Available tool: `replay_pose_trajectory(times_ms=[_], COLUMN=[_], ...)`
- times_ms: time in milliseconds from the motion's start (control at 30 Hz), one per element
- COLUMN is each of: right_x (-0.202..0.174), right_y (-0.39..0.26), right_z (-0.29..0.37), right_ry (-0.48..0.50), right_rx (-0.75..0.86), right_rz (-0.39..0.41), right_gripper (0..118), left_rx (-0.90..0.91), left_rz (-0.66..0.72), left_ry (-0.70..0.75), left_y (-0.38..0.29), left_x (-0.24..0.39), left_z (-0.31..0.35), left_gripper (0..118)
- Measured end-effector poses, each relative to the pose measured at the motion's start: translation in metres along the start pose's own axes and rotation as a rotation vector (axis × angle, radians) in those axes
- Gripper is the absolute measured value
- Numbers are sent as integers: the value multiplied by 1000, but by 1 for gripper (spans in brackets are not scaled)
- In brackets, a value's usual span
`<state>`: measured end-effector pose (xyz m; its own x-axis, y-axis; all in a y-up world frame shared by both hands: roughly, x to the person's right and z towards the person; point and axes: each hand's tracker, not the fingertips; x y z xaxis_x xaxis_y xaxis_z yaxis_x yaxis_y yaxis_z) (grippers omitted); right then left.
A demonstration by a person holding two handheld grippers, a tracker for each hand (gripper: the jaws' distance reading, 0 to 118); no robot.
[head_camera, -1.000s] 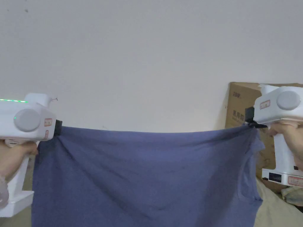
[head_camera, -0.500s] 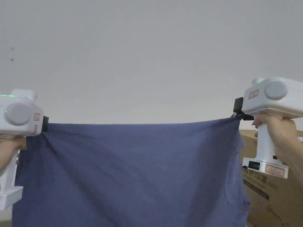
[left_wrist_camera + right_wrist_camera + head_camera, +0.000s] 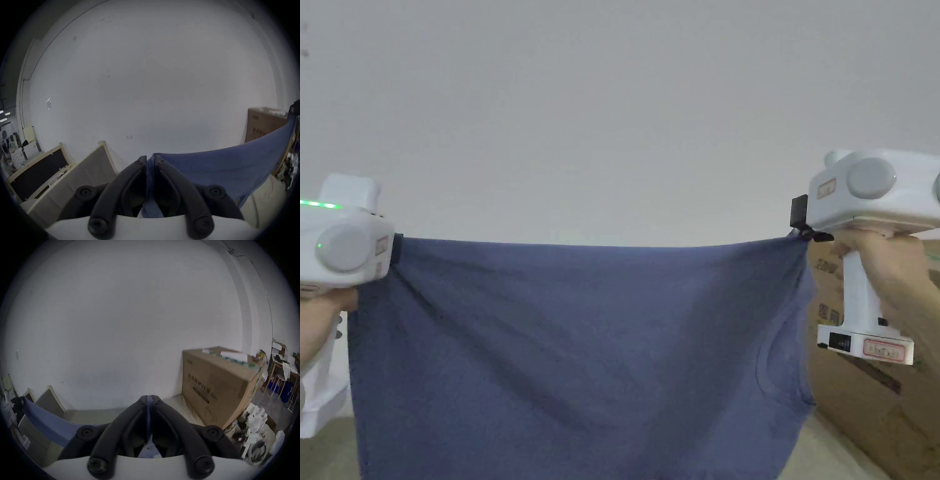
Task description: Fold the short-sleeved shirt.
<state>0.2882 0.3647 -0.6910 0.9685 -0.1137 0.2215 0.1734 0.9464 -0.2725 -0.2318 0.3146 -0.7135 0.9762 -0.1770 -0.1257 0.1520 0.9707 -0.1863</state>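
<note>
Two claws, my left claw (image 3: 395, 250) and right claw (image 3: 807, 235), each clenched on a top corner of the shirt (image 3: 581, 350), hold it taut and hanging before the wall (image 3: 612, 112), left of the box (image 3: 862, 400), so it drapes flat for folding.

The short-sleeved shirt (image 3: 581, 356) was blue-violet and hung in the air as a wide sheet, its top edge stretched taut and nearly level. Diagonal creases ran down from its upper corners, and a curved seam showed near its right edge.
</note>
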Motion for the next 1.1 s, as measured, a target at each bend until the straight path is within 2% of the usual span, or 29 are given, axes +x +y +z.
replay_pose_trajectory(times_ms=[67,167,333,467,533,667,767,833,900,1000,1100], right_x=[-1,-1,10,19,25,44,54,62,67,76,90], right_y=[-38,-99,-201,-274,-303,-342,-358,-367,-377,-396,-423], right_z=[-30,-76,-138,-173,-174,-153,-108,-75,-41,14,76], right_ry=[18,-32,-76,-72,-56,-40,-26,21,17,27,31], right_rx=[-85,-213,-422,-557,-606,-638,-637,-647,-656,-657,-658], right_rz=[-9,20,6,74,37,-24,-9,-1,10,-16,10], right_gripper=[4,4,4,4,4,4,4,4,4,4,4], left_rx=[-91,-155,-337,-474,-524,-584,-605,-596,-645,-636,-653], left_rz=[-28,7,-89,-93,-94,-80,-36,-10,-53,-57,54], left_ry=[12,-40,-48,-69,-79,-89,-104,-115,-162,-139,-172], left_y=[-41,-107,-198,-259,-276,-324,-345,-358,-364,-371,-380], left_x=[9,23,51,68,70,58,36,21,13,7,-9], left_z=[-22,-48,-84,-98,-93,-72,-31,-1,34,94,156], left_gripper=[6,6,6,6,6,6,6,6,6,6,6])
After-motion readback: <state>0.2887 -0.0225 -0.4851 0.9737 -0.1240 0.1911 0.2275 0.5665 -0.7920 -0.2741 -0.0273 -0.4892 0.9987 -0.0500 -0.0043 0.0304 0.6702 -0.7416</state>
